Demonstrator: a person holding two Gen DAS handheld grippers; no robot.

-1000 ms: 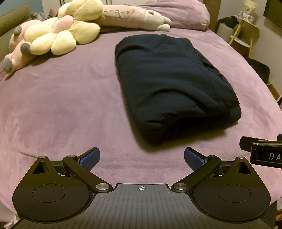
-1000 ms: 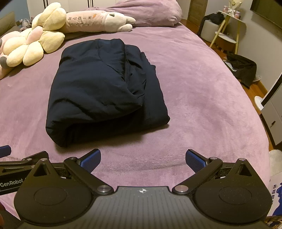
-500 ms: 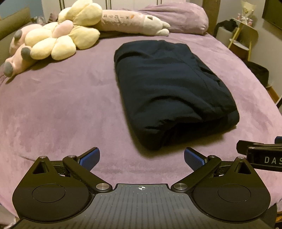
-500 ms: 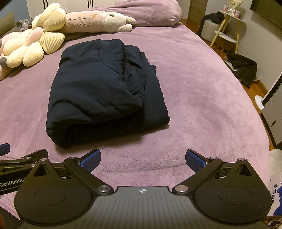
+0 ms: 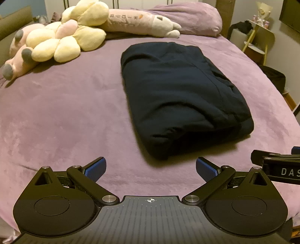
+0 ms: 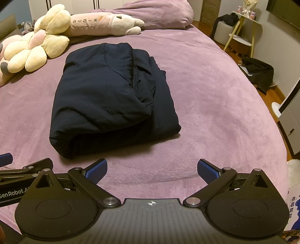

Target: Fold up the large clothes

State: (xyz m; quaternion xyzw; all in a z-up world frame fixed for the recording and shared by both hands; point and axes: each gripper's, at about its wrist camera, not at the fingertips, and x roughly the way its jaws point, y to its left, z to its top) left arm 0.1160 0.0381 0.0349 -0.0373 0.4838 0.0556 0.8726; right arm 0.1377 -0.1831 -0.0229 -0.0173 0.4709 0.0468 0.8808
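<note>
A dark navy garment [image 5: 180, 93] lies folded into a thick rectangle on the purple bed [image 5: 65, 112]; it also shows in the right wrist view [image 6: 110, 99]. My left gripper [image 5: 151, 168] is open and empty, held back from the garment's near edge. My right gripper [image 6: 151, 169] is open and empty, also short of the near edge. The right gripper's side shows at the right edge of the left wrist view [image 5: 277, 165]. The left gripper's side shows at the left edge of the right wrist view [image 6: 22, 174].
Yellow and pink plush toys [image 5: 61, 39] and a long pink plush [image 6: 105, 24] lie at the head of the bed by a purple pillow [image 6: 159, 13]. A stool, side table [image 6: 241, 37] and dark clothes on the floor [image 6: 260, 73] stand to the right.
Both grippers have drawn back slightly from the garment, more so the left. Both stay open. The garment has not moved.
</note>
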